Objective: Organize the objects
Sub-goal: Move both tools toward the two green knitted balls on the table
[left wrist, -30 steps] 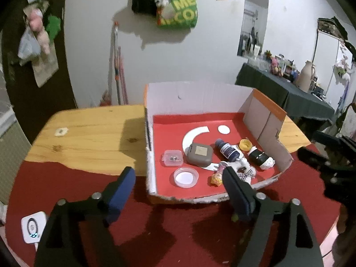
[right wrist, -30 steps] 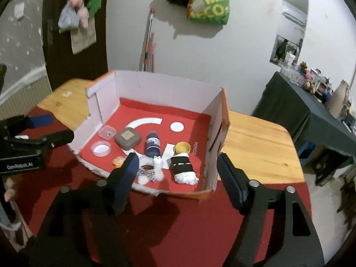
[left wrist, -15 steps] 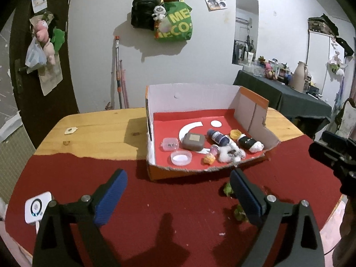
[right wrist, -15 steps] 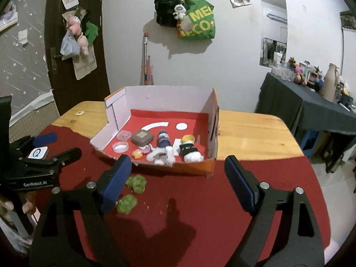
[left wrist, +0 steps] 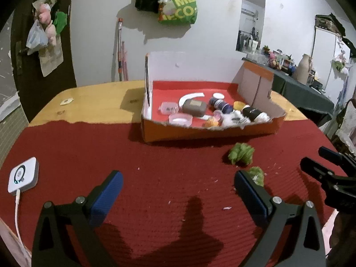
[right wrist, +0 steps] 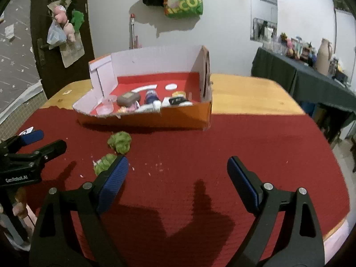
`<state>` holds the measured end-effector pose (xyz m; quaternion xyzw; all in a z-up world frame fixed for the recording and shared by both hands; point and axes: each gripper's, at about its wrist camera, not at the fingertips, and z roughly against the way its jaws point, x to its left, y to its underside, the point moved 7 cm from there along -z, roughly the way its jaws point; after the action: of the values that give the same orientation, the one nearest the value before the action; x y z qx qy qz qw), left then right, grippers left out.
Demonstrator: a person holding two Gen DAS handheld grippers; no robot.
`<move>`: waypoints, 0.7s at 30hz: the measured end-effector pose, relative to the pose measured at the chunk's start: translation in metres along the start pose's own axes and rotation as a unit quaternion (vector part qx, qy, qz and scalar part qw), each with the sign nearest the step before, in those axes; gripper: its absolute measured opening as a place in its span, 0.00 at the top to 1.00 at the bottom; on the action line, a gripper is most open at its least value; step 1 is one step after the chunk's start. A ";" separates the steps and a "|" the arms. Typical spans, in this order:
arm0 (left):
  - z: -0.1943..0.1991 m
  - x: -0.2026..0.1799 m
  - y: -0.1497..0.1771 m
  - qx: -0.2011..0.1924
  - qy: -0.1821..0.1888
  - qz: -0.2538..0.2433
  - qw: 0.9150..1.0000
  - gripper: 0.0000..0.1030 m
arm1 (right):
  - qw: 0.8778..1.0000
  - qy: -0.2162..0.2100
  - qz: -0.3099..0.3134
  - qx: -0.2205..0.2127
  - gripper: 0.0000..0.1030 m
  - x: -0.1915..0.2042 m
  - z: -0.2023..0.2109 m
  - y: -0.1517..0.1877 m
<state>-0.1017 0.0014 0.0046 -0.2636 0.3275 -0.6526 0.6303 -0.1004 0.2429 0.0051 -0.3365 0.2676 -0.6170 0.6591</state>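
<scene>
The jaws of the left gripper [left wrist: 176,188] and right gripper [right wrist: 178,174] are being opened wide with nothing between them above the red cloth [left wrist: 155,155], while two green clumps [left wrist: 241,153] are lying just before the orange box [left wrist: 211,131], in which small items are being kept.
</scene>
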 end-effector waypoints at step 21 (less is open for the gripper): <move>-0.019 0.005 0.008 0.034 0.005 0.007 0.999 0.01 | 1.000 -0.010 0.011 0.021 0.12 0.007 -0.023 0.001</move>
<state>-0.1113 -0.0021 -0.0146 -0.2364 0.3098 -0.6605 0.6418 -0.1165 0.2331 -0.0102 -0.3258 0.2521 -0.6115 0.6756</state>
